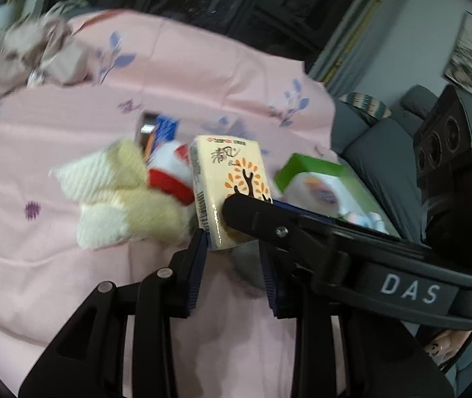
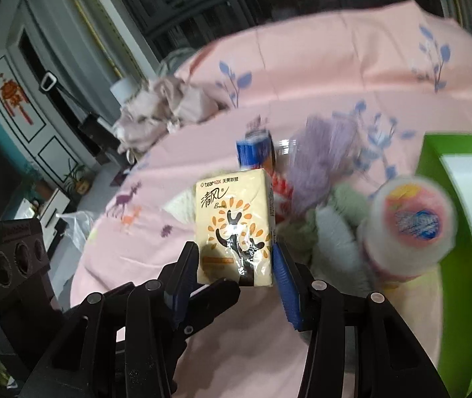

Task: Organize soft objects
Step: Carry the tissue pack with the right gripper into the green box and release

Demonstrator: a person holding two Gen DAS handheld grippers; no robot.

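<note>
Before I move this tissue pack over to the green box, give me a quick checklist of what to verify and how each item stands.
1. Hold of the right gripper on the tissue pack: ok, both pads press its sides.
2. Hold of the left gripper on the pack: cannot tell. One pad touches its lower corner, the other finger is hidden behind the right gripper.
3. Grippers clear of each other: not ok, they cross at the pack.
4. Top of the green box open: ok.
5. Room in the box: cannot tell. A paper roll lies in or against it, and the view is blurred.
</note>
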